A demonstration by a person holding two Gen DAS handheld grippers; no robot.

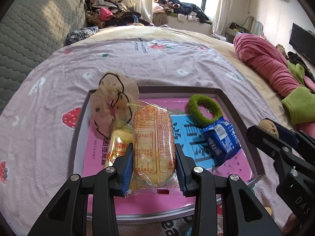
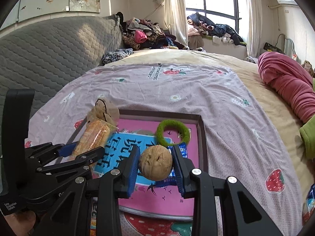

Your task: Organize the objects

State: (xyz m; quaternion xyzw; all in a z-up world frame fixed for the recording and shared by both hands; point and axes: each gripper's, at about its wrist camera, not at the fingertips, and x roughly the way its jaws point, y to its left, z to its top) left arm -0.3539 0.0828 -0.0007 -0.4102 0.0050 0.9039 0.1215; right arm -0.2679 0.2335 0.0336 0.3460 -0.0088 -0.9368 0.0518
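Left tongs: your left tongs (image 1: 154, 165) are clenched on a yellow snack packet (image 1: 152, 143), the blue pads pressing its two long sides; the packet stands on end, printed back facing you.
Right tongs: your right tongs (image 2: 156, 166) are clamped on a walnut (image 2: 155, 162), pinched between both blue pads above the tray.
Tray: a shallow box tray (image 1: 239, 118) with dark walls lies on the bed; its floor carries a pink and blue printed sheet (image 1: 137, 202).
Snack packet's place: you hold it over the near middle of the tray, in front of a second yellow packet (image 1: 119, 143) that lies just to its left.
Walnut's place: you hold it over the near right part of the tray, above the blue wrapper (image 1: 221, 139).
Far left corner: a beige dotted scrunchie with a black cord (image 1: 113, 106) sits on the tray's far left corner, partly over the wall.
Far right corner: a green fuzzy ring (image 1: 204, 108) lies flat inside the tray, touching the blue wrapper's far end.
Bed: a pale pink sheet with strawberry prints (image 1: 157, 66) covers the bed under the tray.
Right of the bed: a rolled pink blanket (image 1: 263, 59) lies well apart from the tray, with a green garment (image 1: 299, 106) beside it.
Far side: a grey quilted headboard (image 2: 49, 45) stands on the left, and piled clothes (image 2: 145, 35) lie near the window.
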